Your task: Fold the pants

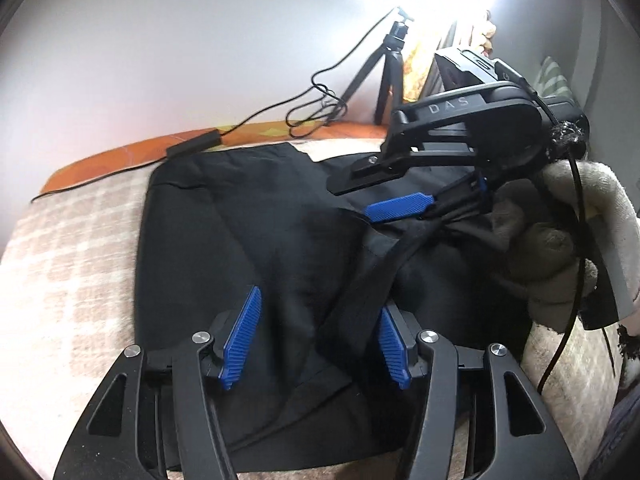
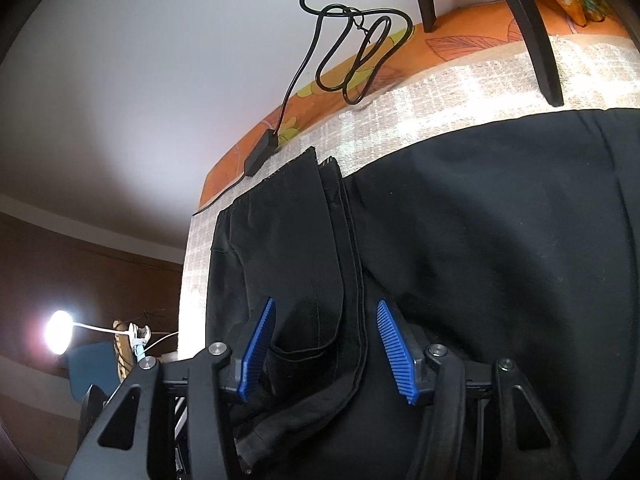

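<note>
Black pants (image 1: 256,220) lie between both spread tools.

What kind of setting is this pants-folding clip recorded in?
Probably a bedroom at home: the black pants lie on a checked blanket over an orange floral sheet against a plain wall, lit by a ring light on a tripod.

Left gripper (image 1: 316,340): black linkage arms, silver pivot screws, ribbed blue pads (image 1: 242,338). Right gripper (image 2: 326,352): identical construction. Its black housing is marked "DAS"; a black cable (image 1: 576,240) runs beside it. Hand (image 1: 560,240): grey-and-cream glove.
</note>
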`<state>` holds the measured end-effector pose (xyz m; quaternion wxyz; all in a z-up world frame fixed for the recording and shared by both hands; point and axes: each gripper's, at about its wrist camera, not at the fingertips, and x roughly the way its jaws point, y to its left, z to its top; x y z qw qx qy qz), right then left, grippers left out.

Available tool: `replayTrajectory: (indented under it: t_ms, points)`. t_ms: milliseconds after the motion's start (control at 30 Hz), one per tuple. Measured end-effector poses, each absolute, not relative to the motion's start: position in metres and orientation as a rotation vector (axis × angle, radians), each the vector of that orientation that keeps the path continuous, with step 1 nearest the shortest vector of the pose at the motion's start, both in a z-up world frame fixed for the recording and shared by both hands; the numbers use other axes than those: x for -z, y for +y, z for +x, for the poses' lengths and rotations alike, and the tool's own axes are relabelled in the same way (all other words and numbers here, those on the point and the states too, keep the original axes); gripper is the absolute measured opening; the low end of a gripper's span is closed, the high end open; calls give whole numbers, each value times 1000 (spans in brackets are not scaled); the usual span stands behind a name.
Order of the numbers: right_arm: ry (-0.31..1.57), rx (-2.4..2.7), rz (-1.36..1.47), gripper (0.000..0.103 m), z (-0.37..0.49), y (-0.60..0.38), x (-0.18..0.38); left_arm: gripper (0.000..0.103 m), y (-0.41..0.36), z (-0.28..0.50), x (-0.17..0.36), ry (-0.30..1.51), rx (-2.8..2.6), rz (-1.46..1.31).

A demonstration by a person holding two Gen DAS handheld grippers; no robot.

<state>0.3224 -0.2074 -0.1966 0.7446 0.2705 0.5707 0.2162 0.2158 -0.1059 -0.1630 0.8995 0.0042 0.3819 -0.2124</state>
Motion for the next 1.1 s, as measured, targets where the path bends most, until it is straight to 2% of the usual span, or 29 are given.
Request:
replayTrajectory:
  t_ms: [333, 367, 400, 433, 467, 567, 700, 833, 900, 967, 1033, 1100]
  points:
    - [1265, -500, 615, 56, 320, -206, 198, 56, -125, 223, 168, 839, 529, 108]
    - [1266, -502, 614, 56, 320, -207, 198, 53, -129, 224, 169, 842, 560, 120]
    - [1267, -502, 612, 56, 320, -208, 198, 46, -134, 226, 169, 842, 602, 130]
    - [1269, -498, 607, 55, 320, -209, 197, 23, -136, 228, 170, 846, 648, 130]
    - [1271, -495, 603, 55, 320, -209, 197, 13, -136, 231, 170, 849, 671, 111]
    - [1275, -487, 590, 57, 318, -212, 194, 7, -121, 238, 162, 815, 694, 7]
    - [1279, -511, 626, 59, 318, -215, 197, 6, -99, 240, 152, 771, 699, -129]
    - [1279, -571, 718, 60, 326, -204, 207, 6, -99, 236, 144, 755, 705, -129]
    - [1263, -575, 747, 53, 330, -197, 211, 6, -101, 235, 141, 757, 708, -125]
    - [1249, -542, 730, 22, 332, -192, 213, 6, -104, 234, 141, 761, 704, -124]
    - [1225, -512, 678, 7, 331, -187, 208, 6, -105, 234, 142, 766, 703, -128]
    - [1193, -514, 612, 3, 326, -182, 198, 6, -106, 233, 141, 762, 710, -127]
